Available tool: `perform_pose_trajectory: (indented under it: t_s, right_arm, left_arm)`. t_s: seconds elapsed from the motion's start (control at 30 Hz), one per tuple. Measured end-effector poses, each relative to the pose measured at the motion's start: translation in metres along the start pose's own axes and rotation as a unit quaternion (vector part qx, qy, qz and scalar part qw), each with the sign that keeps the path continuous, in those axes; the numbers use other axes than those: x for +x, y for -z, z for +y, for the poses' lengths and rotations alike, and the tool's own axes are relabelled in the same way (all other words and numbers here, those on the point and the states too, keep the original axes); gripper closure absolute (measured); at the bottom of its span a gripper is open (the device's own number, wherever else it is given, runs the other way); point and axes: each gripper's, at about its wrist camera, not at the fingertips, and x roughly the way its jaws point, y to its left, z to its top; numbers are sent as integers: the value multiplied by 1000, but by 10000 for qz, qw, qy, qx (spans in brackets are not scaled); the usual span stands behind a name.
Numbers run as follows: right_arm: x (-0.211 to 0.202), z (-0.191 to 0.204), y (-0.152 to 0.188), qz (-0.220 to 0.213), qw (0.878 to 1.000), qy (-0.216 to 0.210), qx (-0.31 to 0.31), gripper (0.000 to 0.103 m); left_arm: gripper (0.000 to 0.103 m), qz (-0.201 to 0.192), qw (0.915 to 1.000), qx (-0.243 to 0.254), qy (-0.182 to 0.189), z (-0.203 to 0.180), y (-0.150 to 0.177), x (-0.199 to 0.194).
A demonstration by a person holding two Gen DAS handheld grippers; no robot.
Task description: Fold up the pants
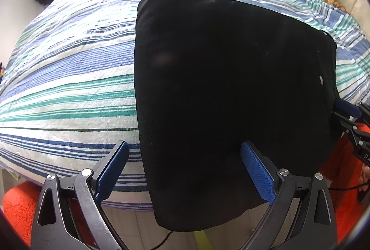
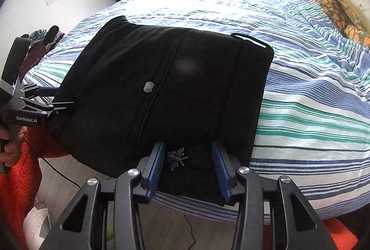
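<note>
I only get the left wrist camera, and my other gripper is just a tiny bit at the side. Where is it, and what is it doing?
Observer: The right gripper is at the near edge of the black pants. Its fingers are apart with flat cloth between them.
Operator: Is anything shiny down there?
Observer: Yes, a silver bug-shaped charm sits on the pants, right between those fingers.
Operator: My pants look all black. Is there any line on them?
Observer: A long seam runs from near the fingers up across the cloth.
</note>
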Motion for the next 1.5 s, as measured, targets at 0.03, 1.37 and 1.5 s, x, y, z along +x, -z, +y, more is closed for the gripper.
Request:
perform_pose_trajectory:
  t_s: [0.03,1.37,1.5]
  right_arm:
    - [0,0,0,0,10000,0,-3,59]
    - [1,1,-1,-3,10000,38,-69,58]
    - [1,0,-1,3,10000,41,-87,58]
  left_arm:
    - [5,5,10000,-12,10,1,0,1]
    - [1,127,9995,-227,170,21,-7,19]
    - [1,130,9995,-239,187,22,-7,20]
